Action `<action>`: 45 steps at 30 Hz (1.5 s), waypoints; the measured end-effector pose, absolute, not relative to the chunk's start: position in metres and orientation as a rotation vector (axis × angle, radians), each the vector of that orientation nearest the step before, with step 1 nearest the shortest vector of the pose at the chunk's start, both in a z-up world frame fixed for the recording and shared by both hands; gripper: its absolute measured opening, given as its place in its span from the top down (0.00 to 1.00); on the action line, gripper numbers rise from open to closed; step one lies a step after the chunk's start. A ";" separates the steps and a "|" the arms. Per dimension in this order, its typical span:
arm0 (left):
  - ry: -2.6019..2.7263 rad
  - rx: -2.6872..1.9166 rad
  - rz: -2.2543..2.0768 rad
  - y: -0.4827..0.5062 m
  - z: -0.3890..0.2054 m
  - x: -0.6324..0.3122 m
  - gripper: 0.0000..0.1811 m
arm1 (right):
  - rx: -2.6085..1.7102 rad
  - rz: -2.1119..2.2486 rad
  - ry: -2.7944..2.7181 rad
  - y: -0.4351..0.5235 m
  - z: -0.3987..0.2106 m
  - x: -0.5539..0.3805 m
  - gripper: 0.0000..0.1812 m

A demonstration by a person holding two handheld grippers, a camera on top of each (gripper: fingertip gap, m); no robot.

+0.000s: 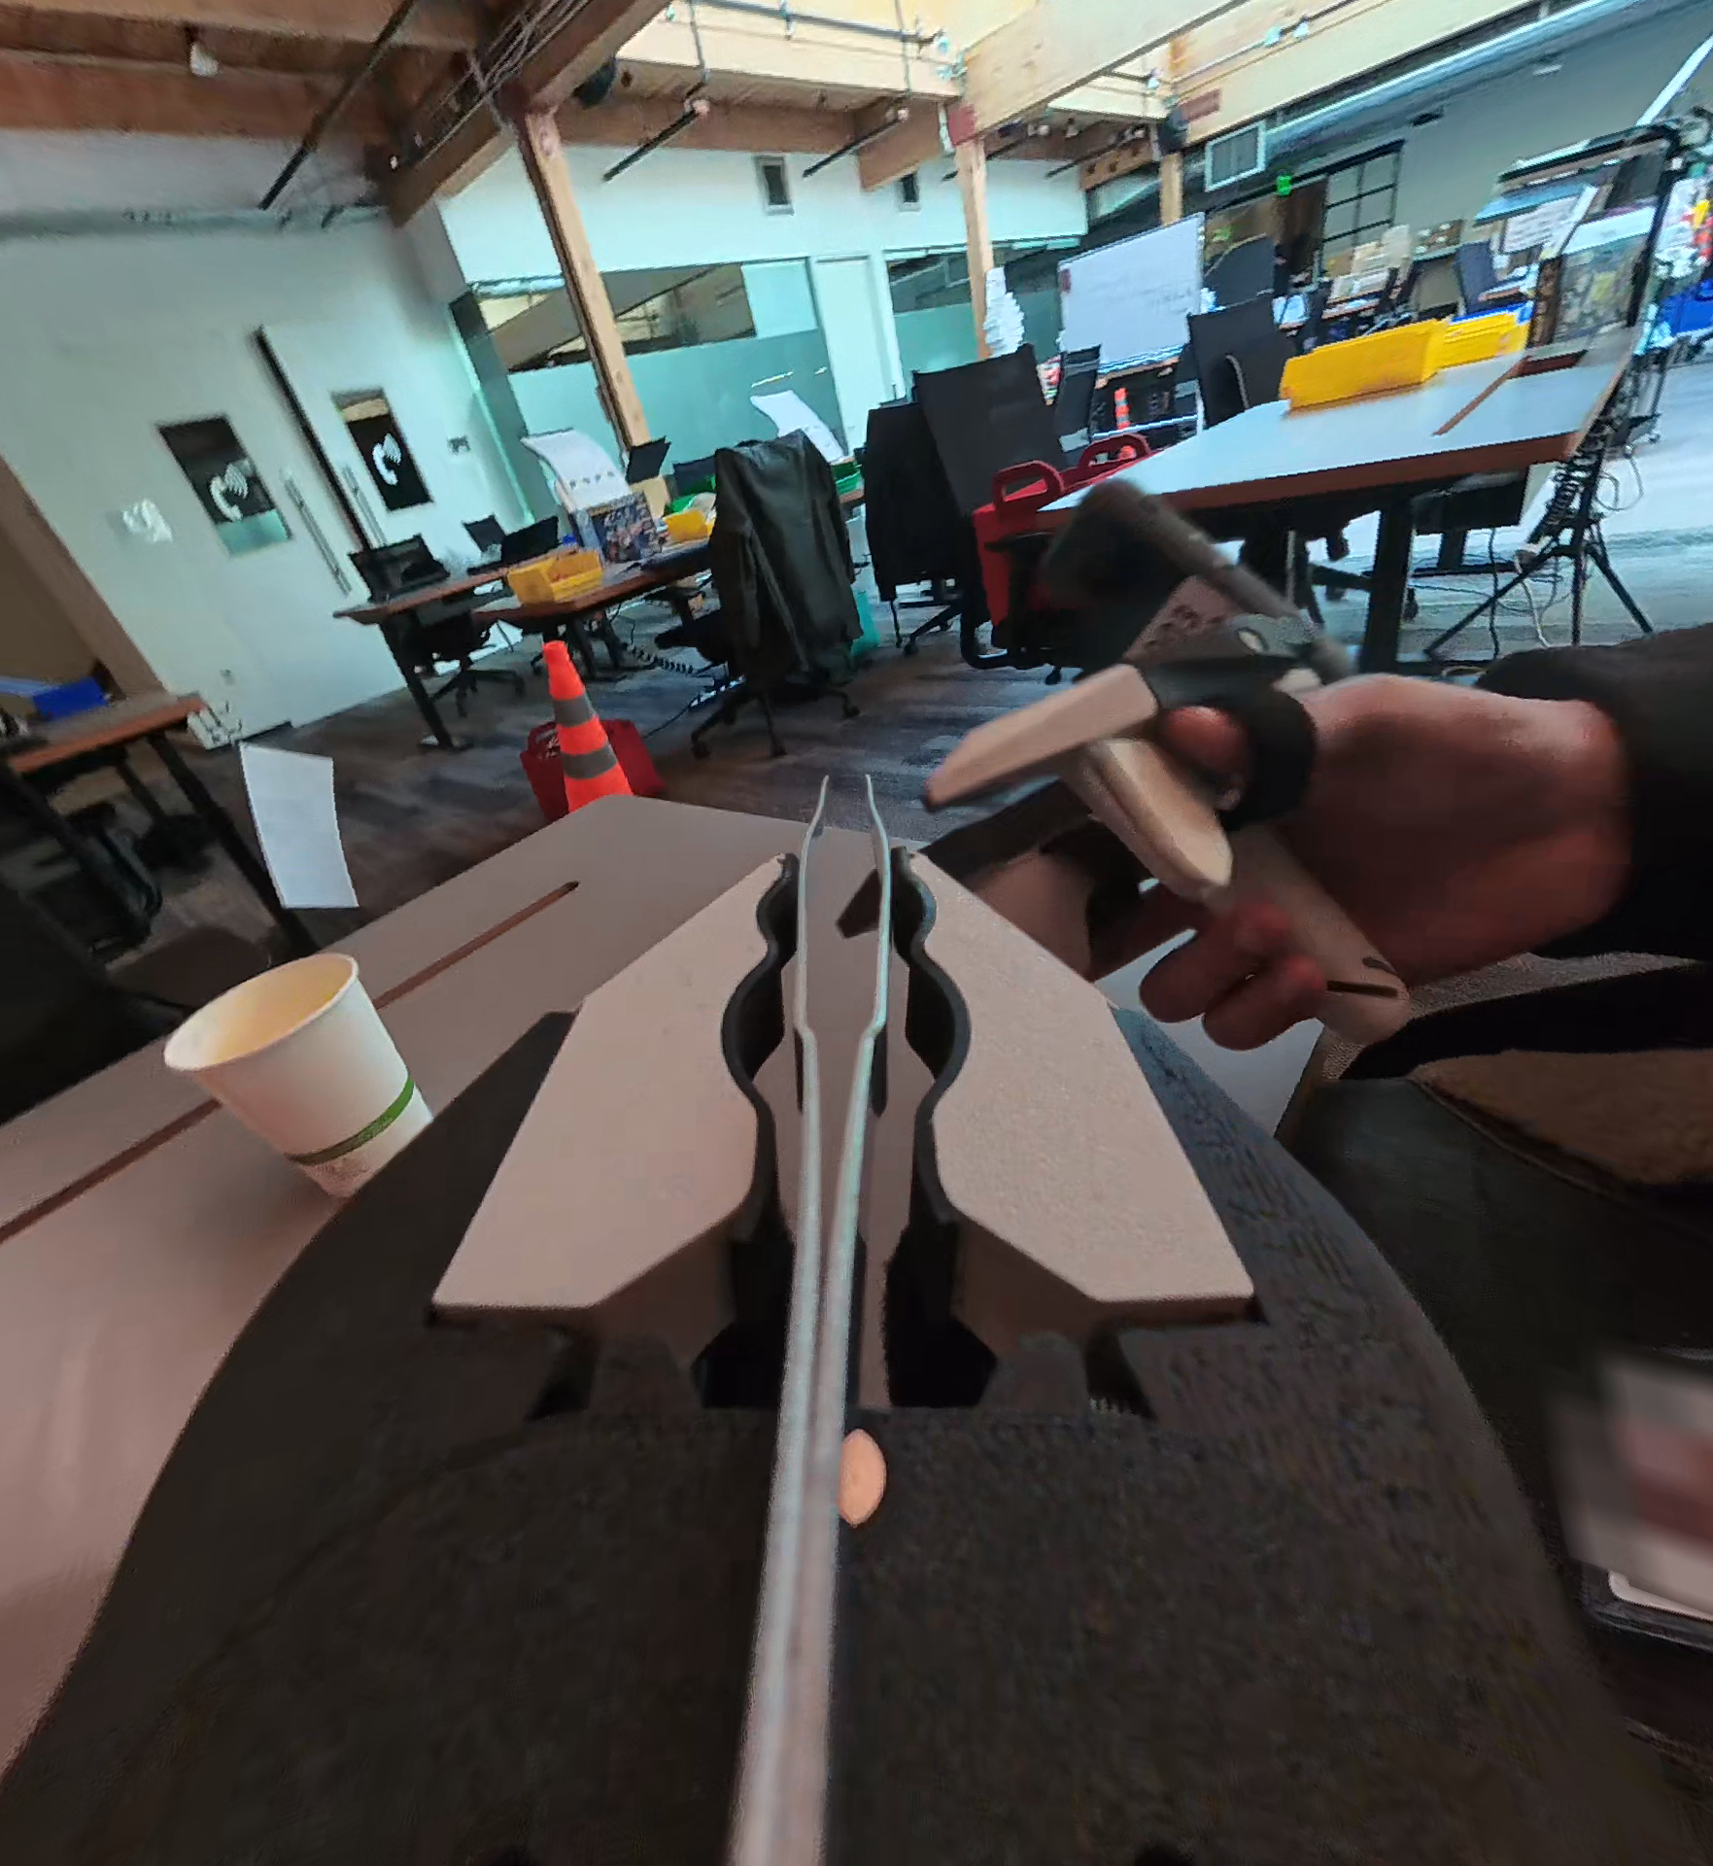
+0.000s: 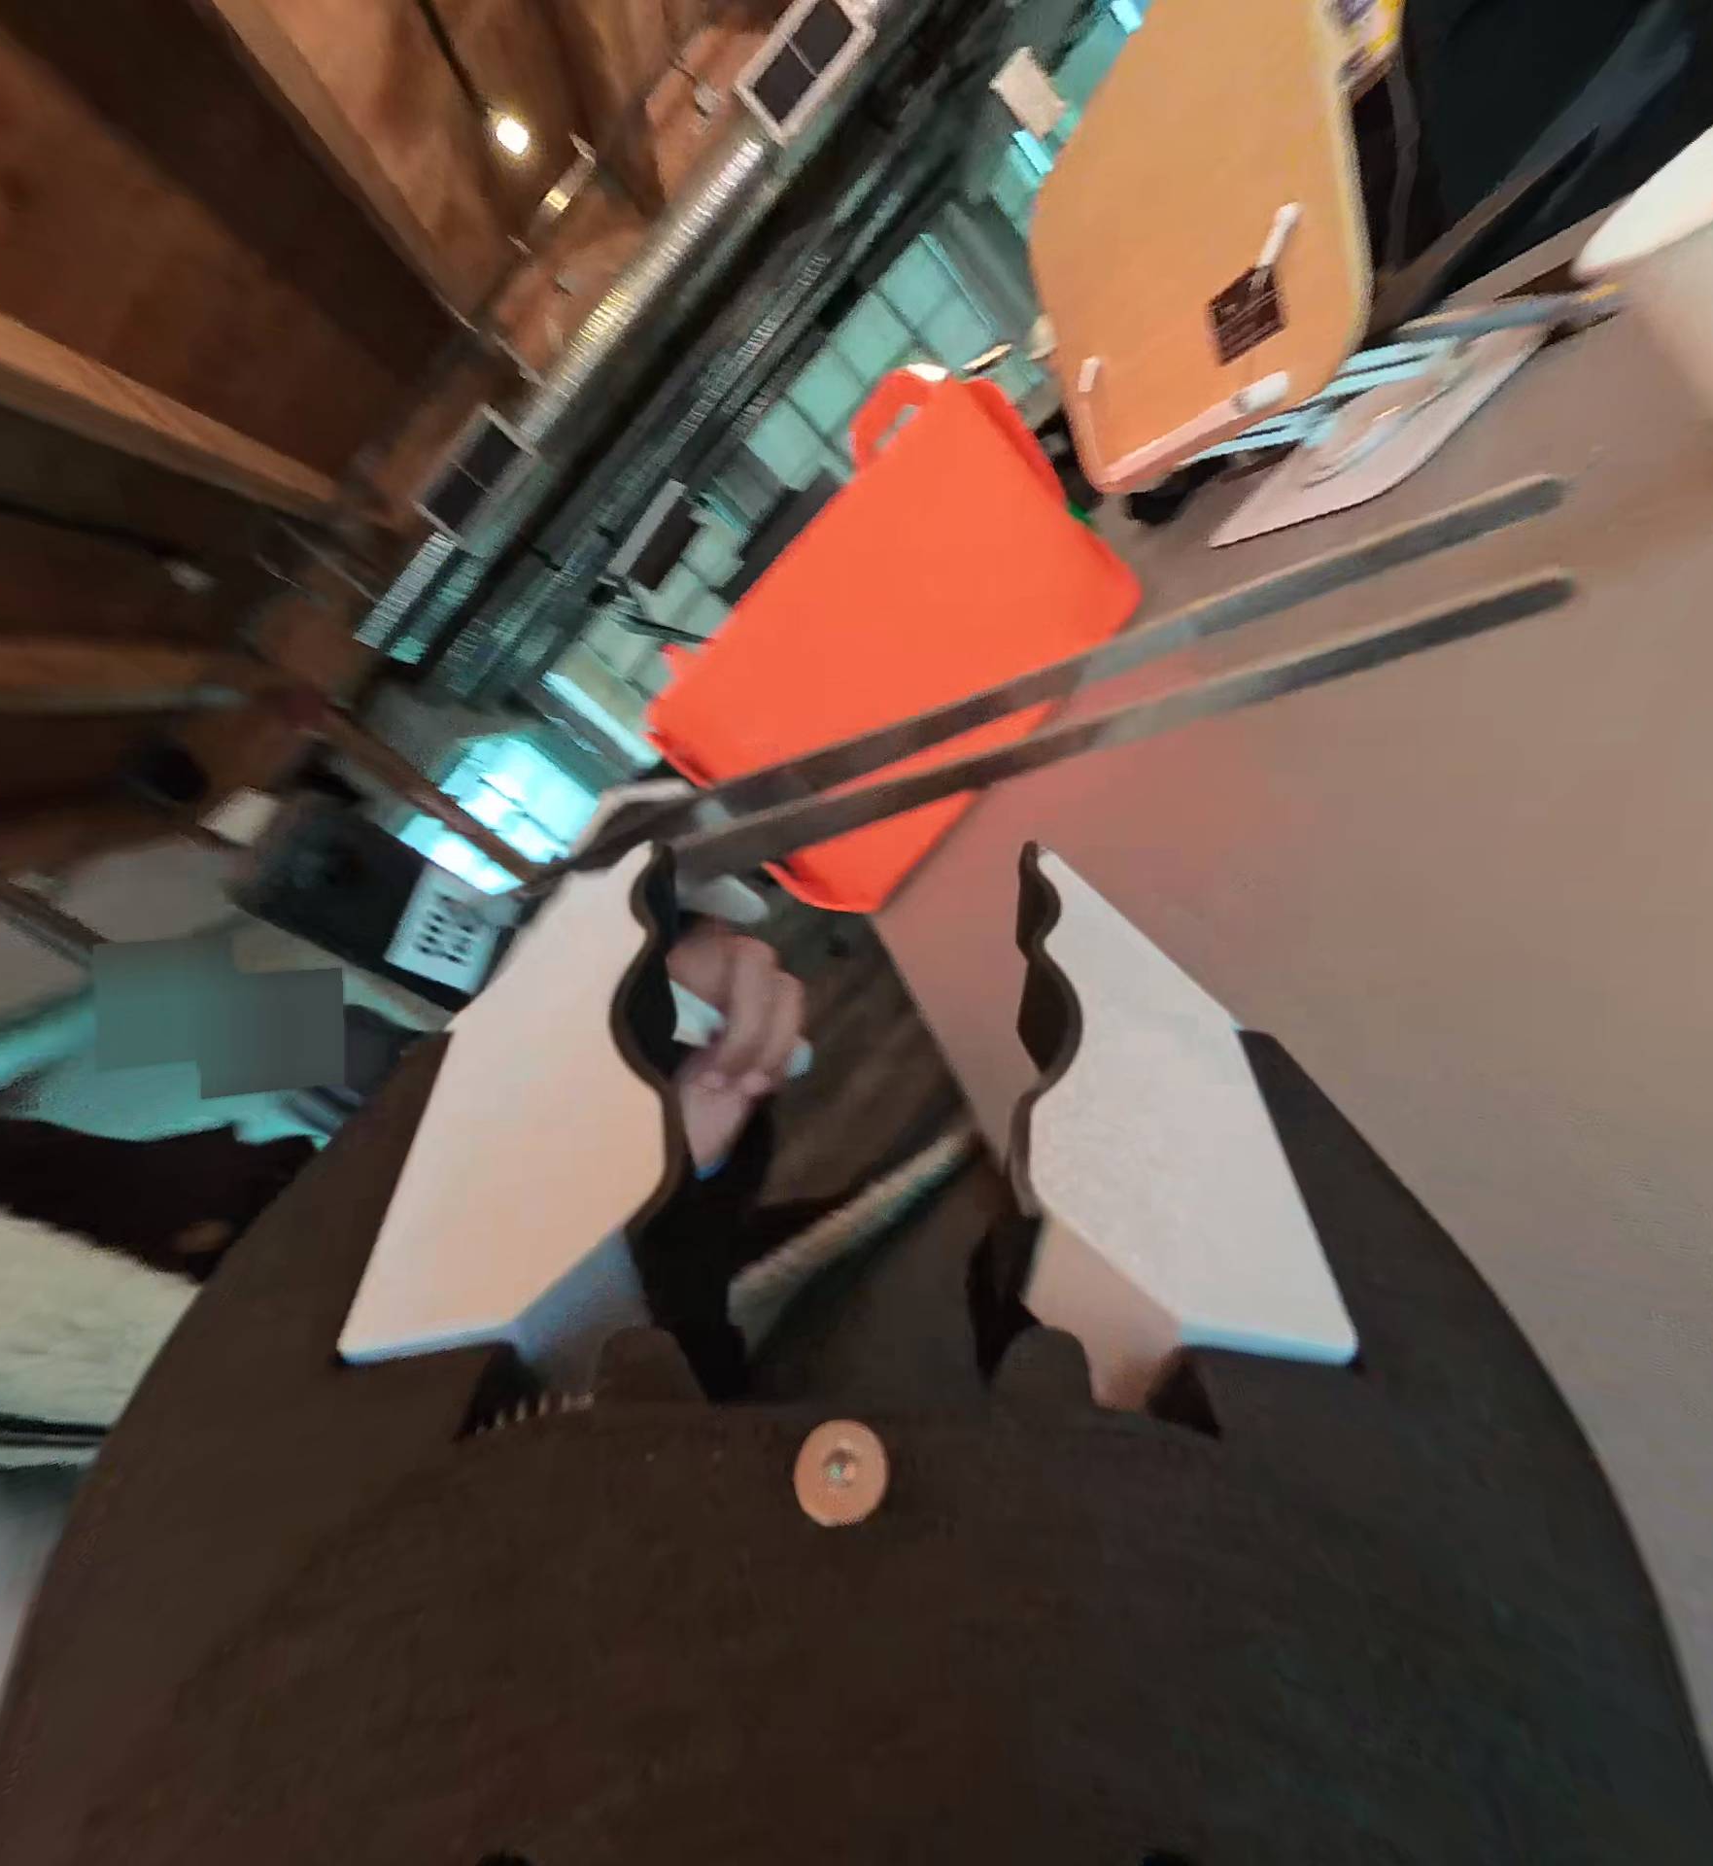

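Observation:
My left gripper [image 1: 844,858] is shut on a pair of long metal tongs [image 1: 812,1212], which run forward between its fingers with their two thin tips apart above the table's far edge. The tongs also show in the right wrist view [image 2: 1135,666], crossing just beyond my right gripper [image 2: 847,868]. The right gripper is open and empty, tilted, and close to the tongs' rear end. In the left wrist view the right gripper [image 1: 1074,843] is held by a hand [image 1: 1437,808] to the right of the tongs' tips.
A white paper cup [image 1: 307,1070] stands on the pale table [image 1: 75,1313] to the left of the tongs. An orange case [image 2: 892,626] lies beyond the table. A traffic cone [image 1: 579,737], chairs and desks fill the room behind.

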State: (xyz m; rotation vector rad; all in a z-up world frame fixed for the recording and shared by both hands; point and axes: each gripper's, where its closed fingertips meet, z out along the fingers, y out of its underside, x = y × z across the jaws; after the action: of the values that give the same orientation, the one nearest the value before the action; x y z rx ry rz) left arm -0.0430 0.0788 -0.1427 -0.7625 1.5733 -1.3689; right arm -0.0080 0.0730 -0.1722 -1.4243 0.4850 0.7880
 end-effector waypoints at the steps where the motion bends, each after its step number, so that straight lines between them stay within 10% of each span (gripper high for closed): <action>1: 1.577 -0.743 -1.367 0.077 -0.143 -0.044 0.91 | -1.377 0.882 0.491 0.076 -0.166 -0.010 0.65; 7: 1.604 -0.670 -1.309 0.074 -0.149 -0.044 0.89 | -1.185 1.209 0.569 0.086 -0.163 -0.003 0.92; 19: 1.712 -1.334 -1.009 0.169 -0.234 -0.021 0.70 | -1.220 1.015 0.806 0.109 -0.179 0.122 0.95; 40: 2.075 -1.348 -0.868 0.151 -0.286 -0.012 0.70 | -1.357 1.077 0.892 0.157 -0.224 0.098 0.95; 45: 2.062 -1.376 -0.747 0.165 -0.296 -0.003 0.96 | -1.365 1.021 0.890 0.157 -0.227 0.106 0.95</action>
State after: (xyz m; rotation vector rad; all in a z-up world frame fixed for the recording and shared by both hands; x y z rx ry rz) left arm -0.0033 0.1649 -0.2960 -1.3763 2.0622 -0.7468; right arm 0.1063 0.1567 -0.2269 -1.3650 0.8904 1.0209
